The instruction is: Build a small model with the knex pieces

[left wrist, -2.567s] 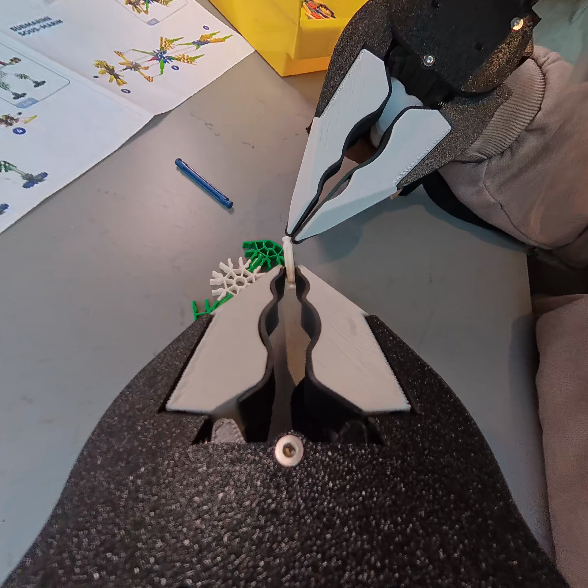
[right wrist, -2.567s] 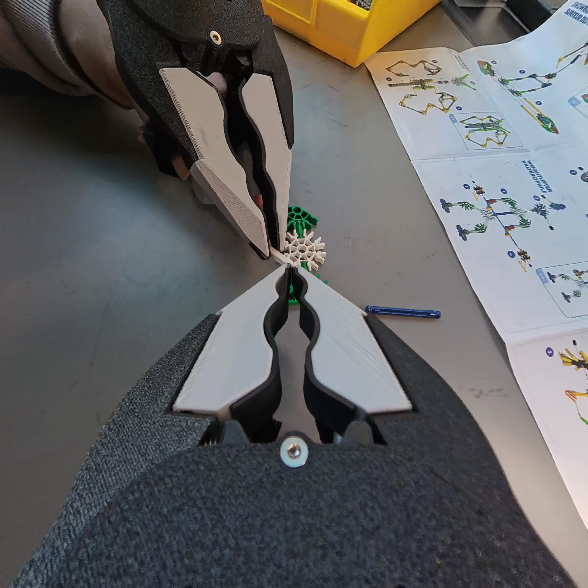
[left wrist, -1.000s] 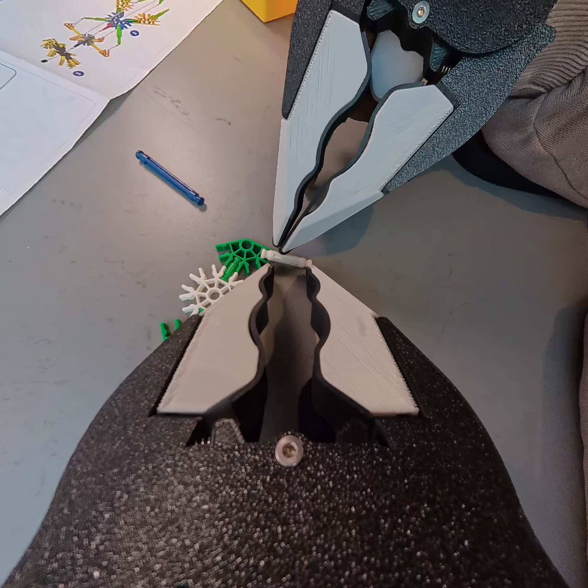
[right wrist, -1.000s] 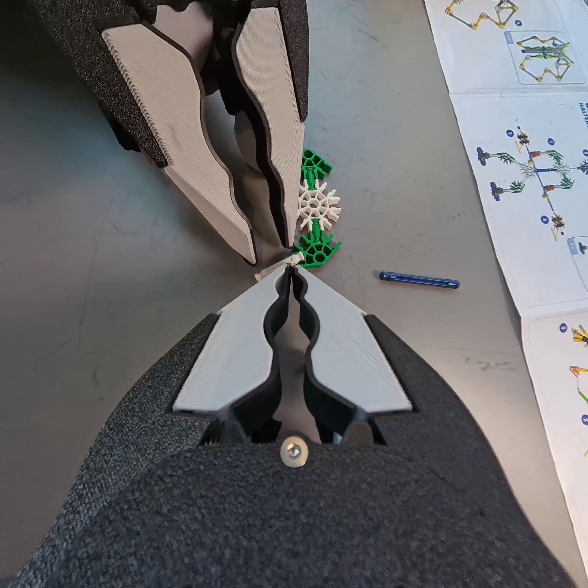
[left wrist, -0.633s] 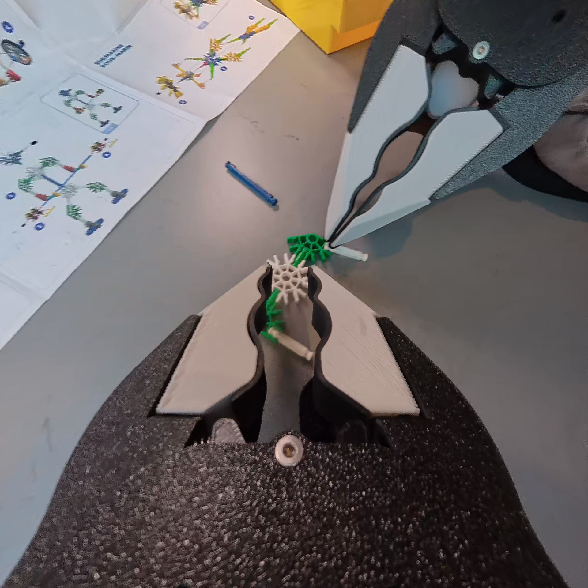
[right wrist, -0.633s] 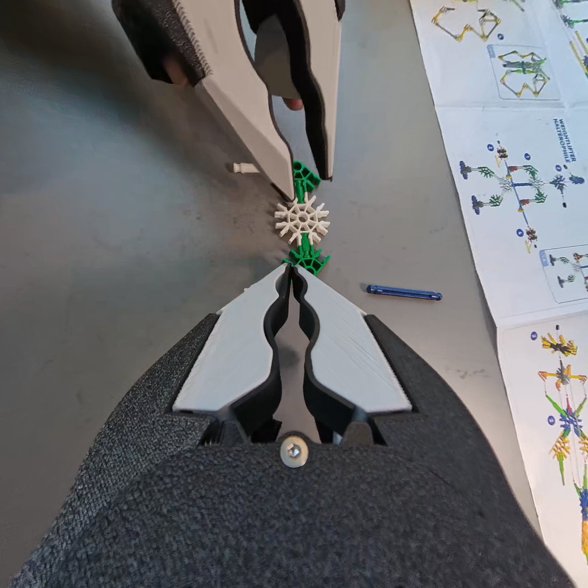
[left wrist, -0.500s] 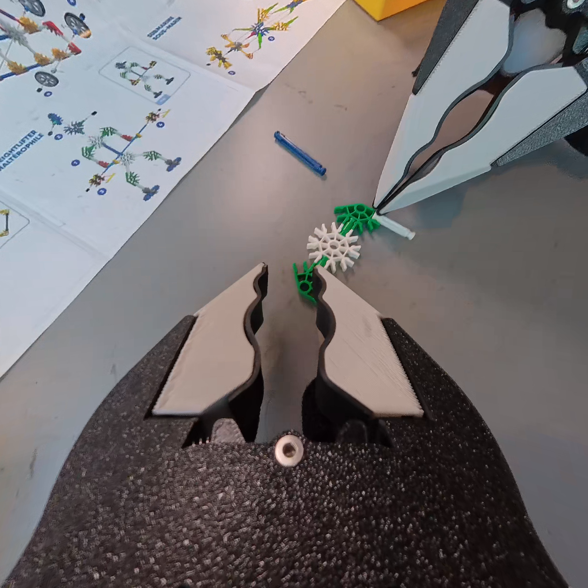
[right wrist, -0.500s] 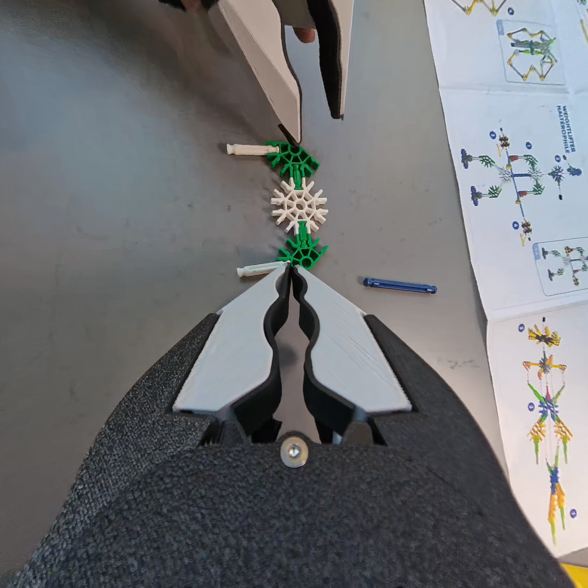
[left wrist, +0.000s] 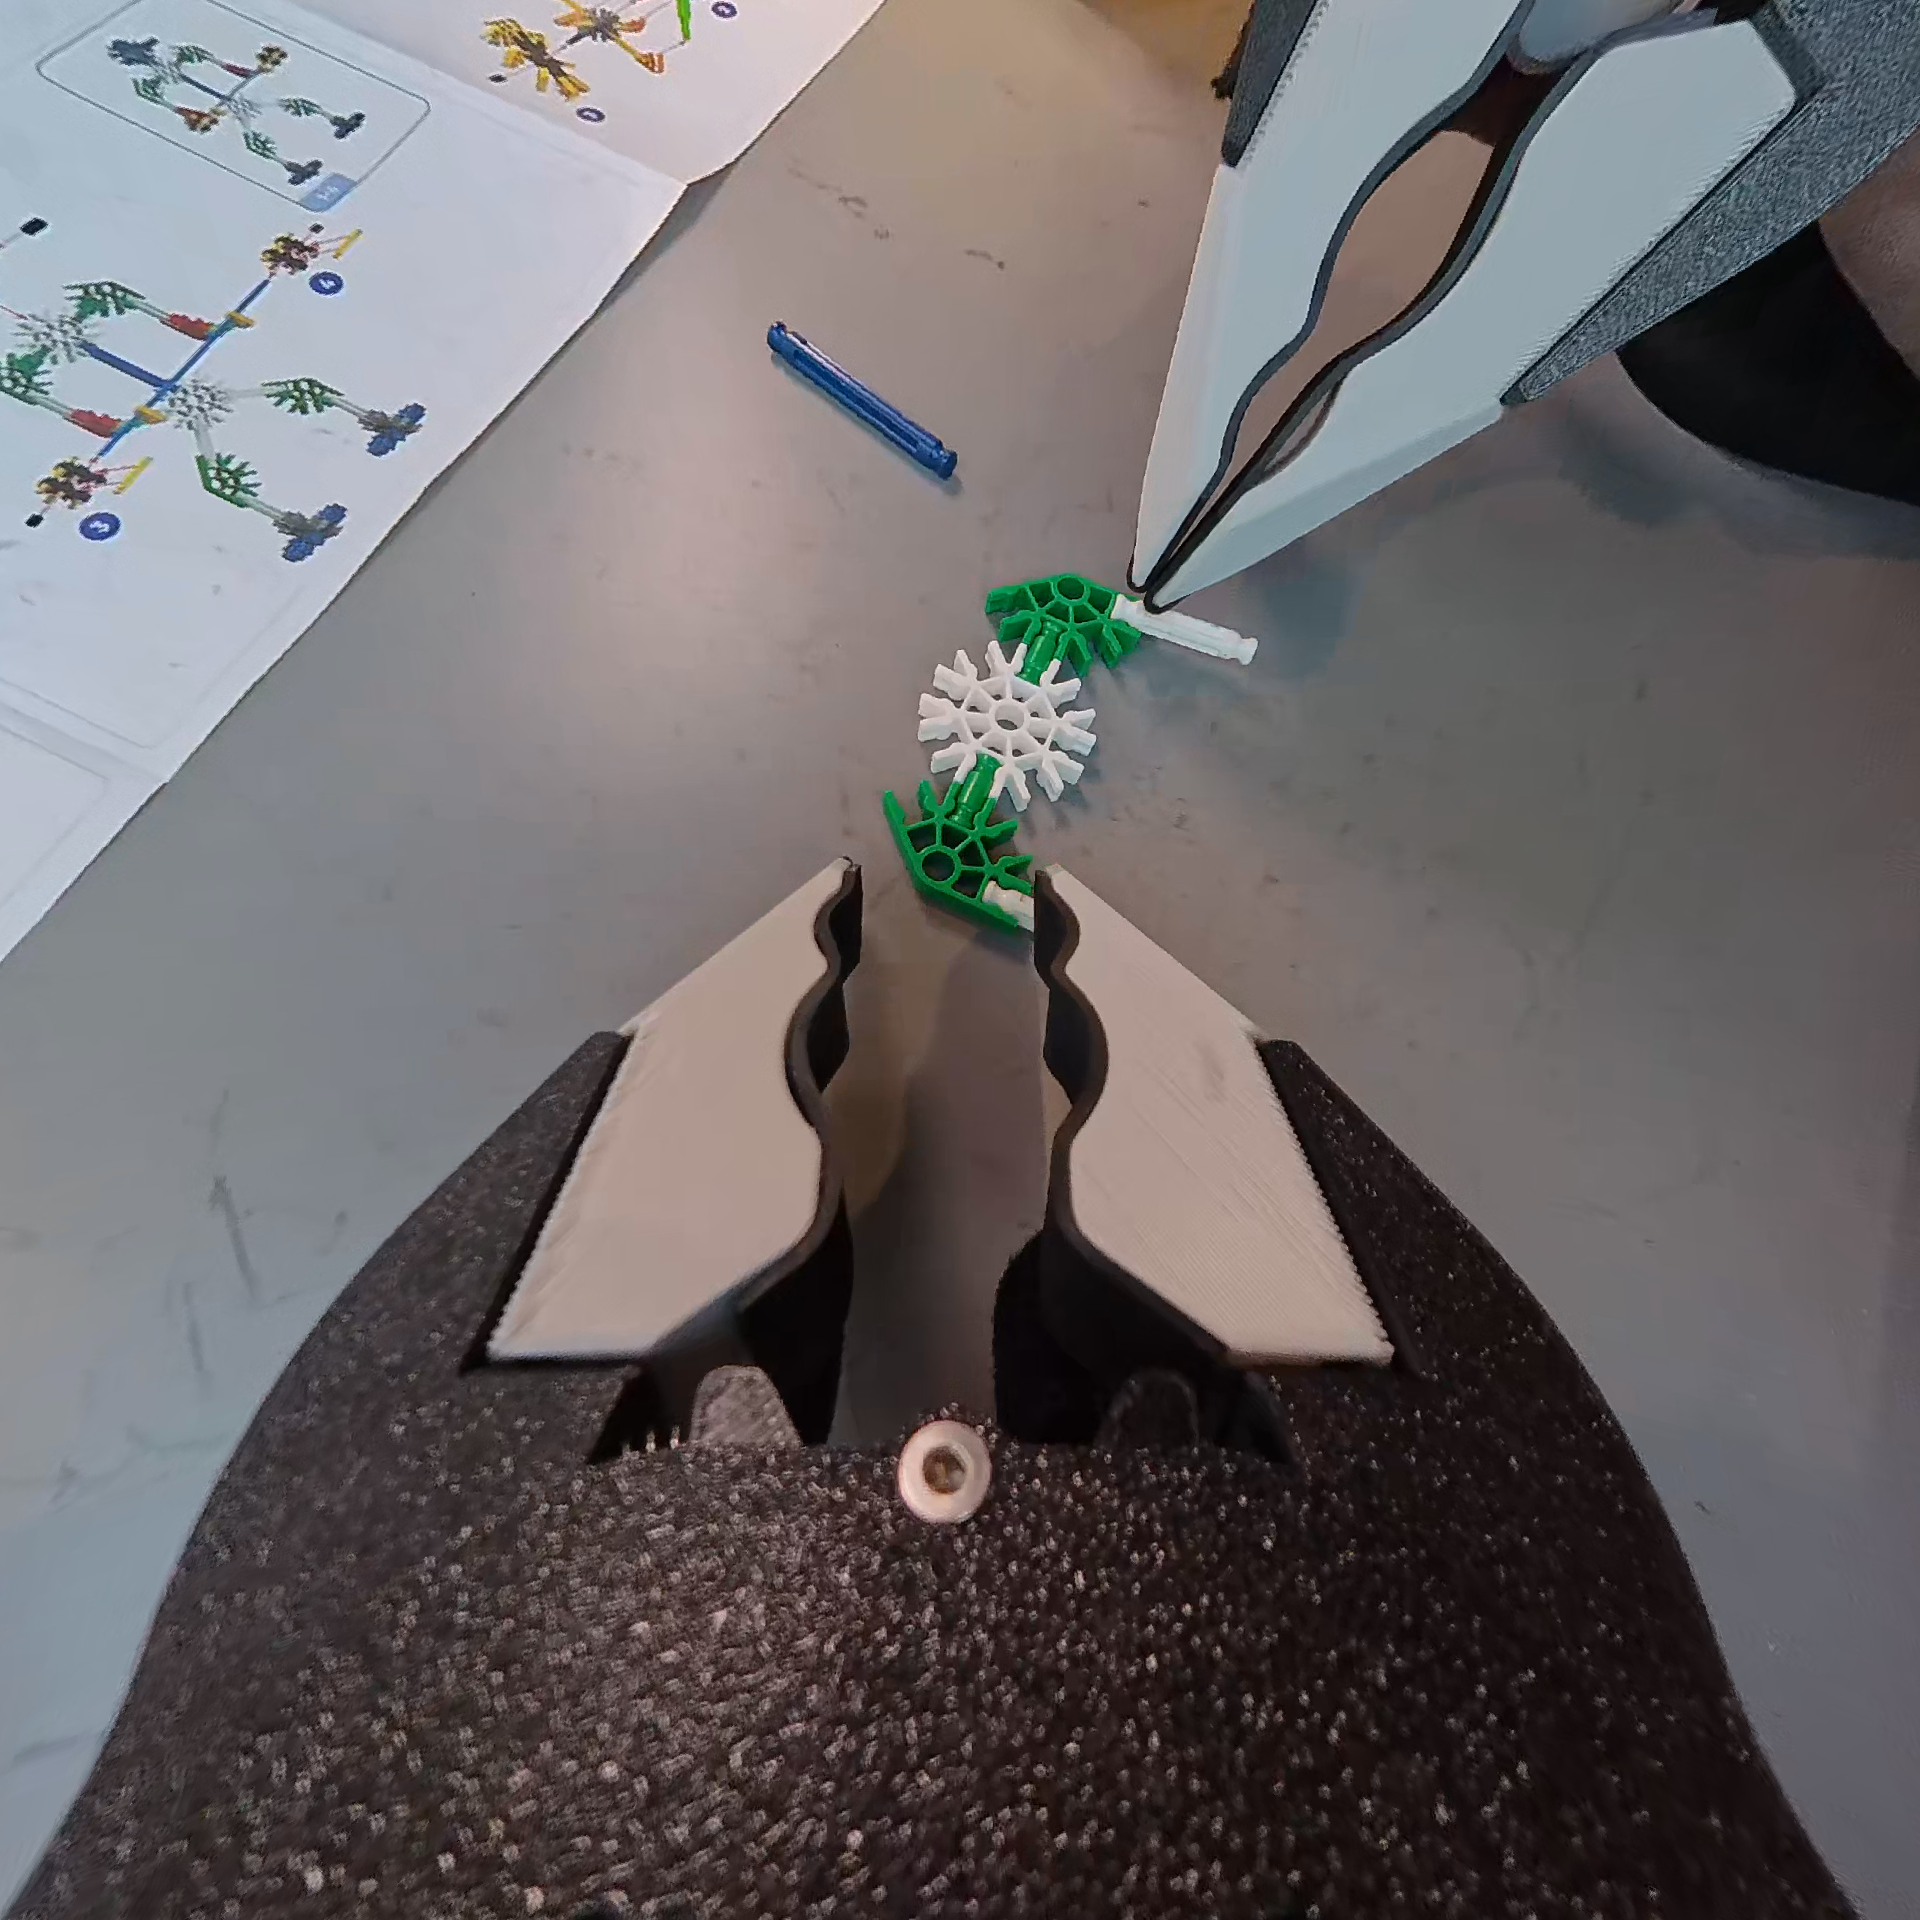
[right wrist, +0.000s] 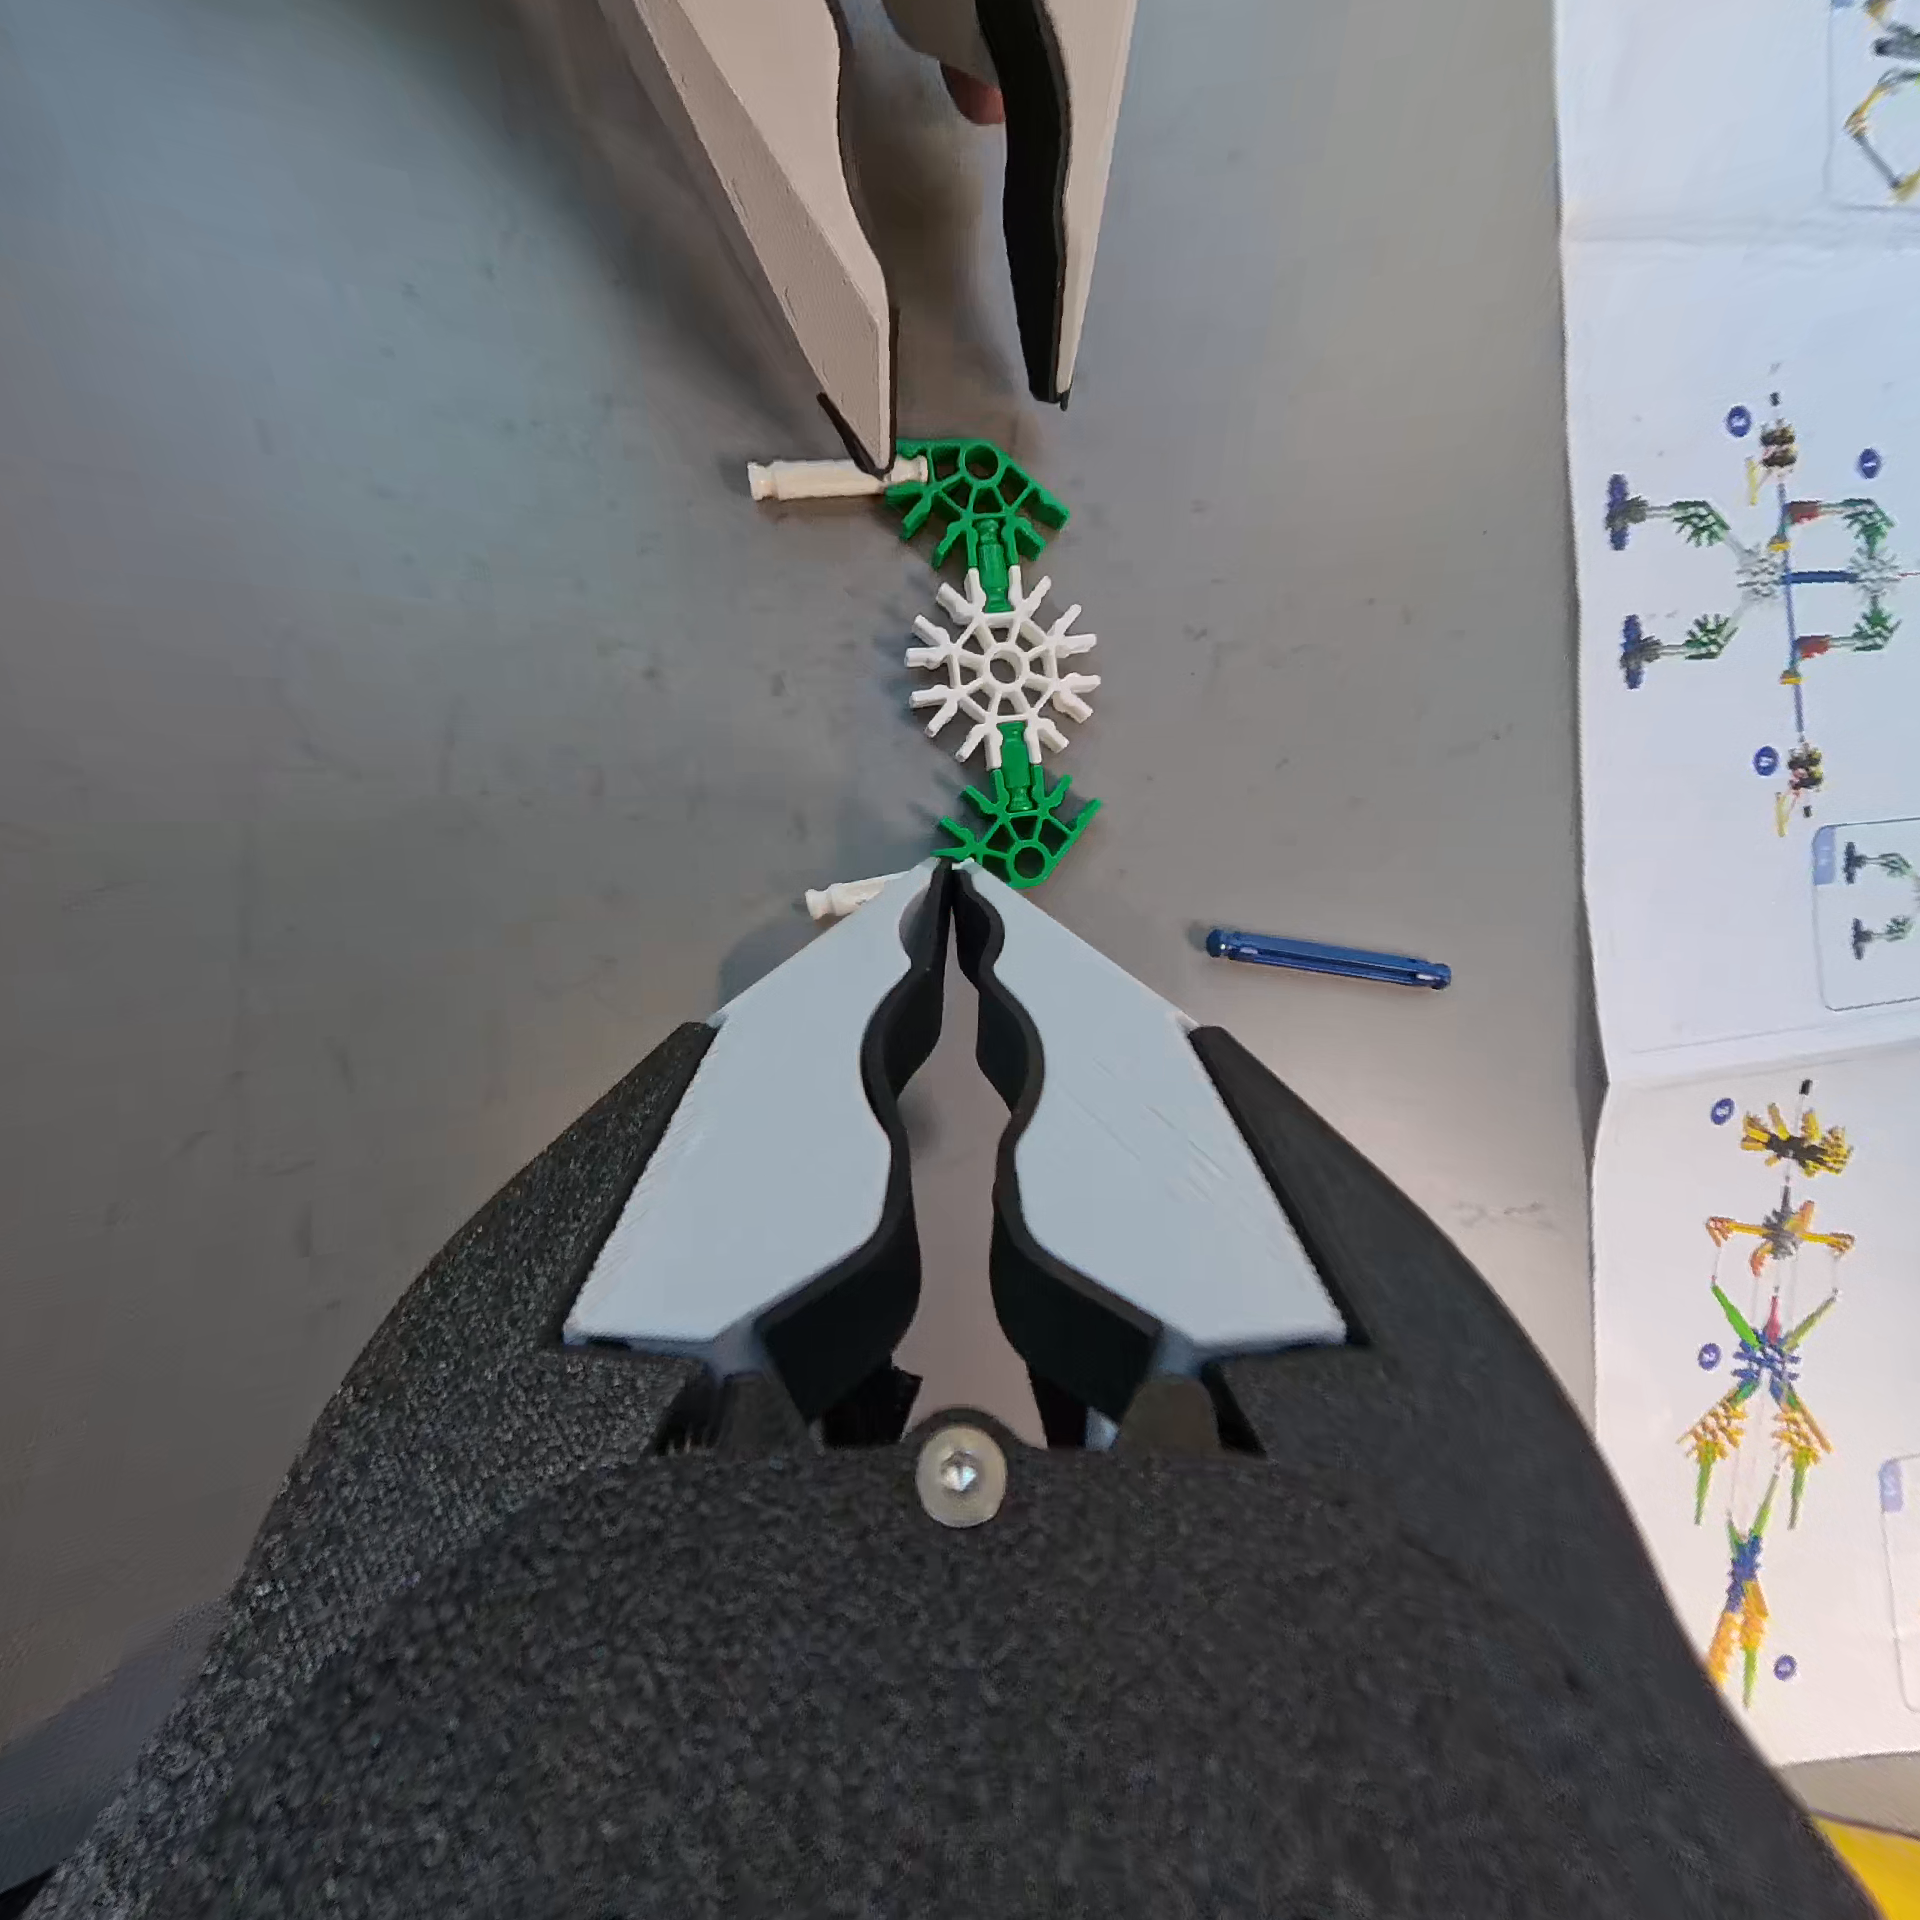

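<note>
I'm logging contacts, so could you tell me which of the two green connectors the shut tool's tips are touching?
The green connector at the near end in the right wrist view, at the right tool's closed tips. The other connector lies beyond the white hub, by the open left tool.

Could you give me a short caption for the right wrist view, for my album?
Shut right gripper pinching a white rod on a green-and-white connector chain, the open left gripper opposite.

Grey table carries a small green-and-white toy chain, lying flat. Just beside the chain, a loose blue rod. Beyond the rod, an instruction sheet spread flat.
</note>
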Action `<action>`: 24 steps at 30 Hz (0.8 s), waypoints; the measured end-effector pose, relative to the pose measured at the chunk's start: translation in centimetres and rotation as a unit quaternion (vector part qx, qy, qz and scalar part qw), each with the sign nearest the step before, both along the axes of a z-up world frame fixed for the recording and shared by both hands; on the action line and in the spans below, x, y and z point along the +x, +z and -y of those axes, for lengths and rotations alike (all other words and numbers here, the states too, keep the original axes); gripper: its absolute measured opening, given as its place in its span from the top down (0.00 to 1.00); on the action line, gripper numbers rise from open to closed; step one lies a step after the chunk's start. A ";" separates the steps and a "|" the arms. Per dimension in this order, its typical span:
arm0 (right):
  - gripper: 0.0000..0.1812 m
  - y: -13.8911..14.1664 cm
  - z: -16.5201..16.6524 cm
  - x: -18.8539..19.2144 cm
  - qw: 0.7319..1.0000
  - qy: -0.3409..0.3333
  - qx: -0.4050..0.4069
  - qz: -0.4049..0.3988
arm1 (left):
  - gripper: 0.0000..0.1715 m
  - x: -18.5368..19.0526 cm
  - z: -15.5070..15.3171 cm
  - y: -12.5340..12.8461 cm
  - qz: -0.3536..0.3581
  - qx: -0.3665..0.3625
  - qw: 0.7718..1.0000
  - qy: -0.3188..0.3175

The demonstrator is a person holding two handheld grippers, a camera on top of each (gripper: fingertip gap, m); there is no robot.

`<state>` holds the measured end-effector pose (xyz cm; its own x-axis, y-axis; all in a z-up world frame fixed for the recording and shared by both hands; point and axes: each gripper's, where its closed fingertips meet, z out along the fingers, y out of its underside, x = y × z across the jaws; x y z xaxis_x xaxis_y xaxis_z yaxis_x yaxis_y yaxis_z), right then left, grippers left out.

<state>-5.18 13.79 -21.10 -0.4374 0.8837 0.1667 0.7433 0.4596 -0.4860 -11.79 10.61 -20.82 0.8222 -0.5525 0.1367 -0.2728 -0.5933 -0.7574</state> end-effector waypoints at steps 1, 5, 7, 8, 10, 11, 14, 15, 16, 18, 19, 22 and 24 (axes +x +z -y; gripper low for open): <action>1.00 0.0 0.1 -0.2 1.000 0.001 -0.001 -0.003 | 0.82 0.1 0.1 -0.2 -0.003 -0.002 1.000 -0.001; 1.00 -0.3 0.1 0.0 1.000 -0.004 0.003 0.030 | 0.84 0.2 0.2 -0.6 -0.009 -0.010 1.000 -0.005; 1.00 -0.3 0.1 0.0 0.999 -0.008 -0.011 0.046 | 0.87 0.4 0.3 -0.7 -0.001 -0.014 1.000 -0.007; 1.00 -0.3 0.1 0.0 0.998 -0.006 -0.015 0.055 | 0.87 0.5 0.3 -0.7 0.001 -0.015 1.000 -0.007; 1.00 -0.3 0.1 -0.1 0.997 0.002 -0.011 0.076 | 0.87 0.5 0.3 -0.7 0.000 -0.014 1.000 -0.007; 1.00 -0.4 0.2 -0.1 0.996 0.009 -0.003 0.089 | 0.87 0.5 0.3 -0.7 -0.001 -0.013 1.000 -0.006; 1.00 -0.4 0.5 -0.3 0.991 0.037 0.016 0.131 | 0.87 0.4 0.2 -0.7 -0.004 -0.010 1.000 -0.003; 1.00 -0.4 0.6 -0.4 0.988 0.047 0.023 0.143 | 0.87 0.3 0.2 -0.8 -0.007 -0.009 1.000 0.000; 1.00 -0.5 0.6 -0.4 0.986 0.054 0.029 0.158 | 0.87 0.2 0.1 -0.8 -0.009 -0.008 1.000 0.002; 1.00 -0.5 0.6 -0.4 0.982 0.057 0.018 0.182 | 0.87 0.2 0.1 -0.8 -0.010 -0.007 1.000 0.002; 1.00 -0.5 0.6 -0.4 0.981 0.058 0.008 0.188 | 0.87 0.2 0.1 -0.8 -0.011 -0.006 1.000 0.001; 1.00 -0.4 0.6 -0.4 0.982 0.062 -0.003 0.179 | 0.87 0.2 0.2 -0.8 -0.013 -0.004 1.000 -0.001; 1.00 -0.3 0.3 -0.4 0.987 0.050 -0.019 0.150 | 0.87 0.2 0.2 -0.8 -0.010 -0.005 1.000 -0.002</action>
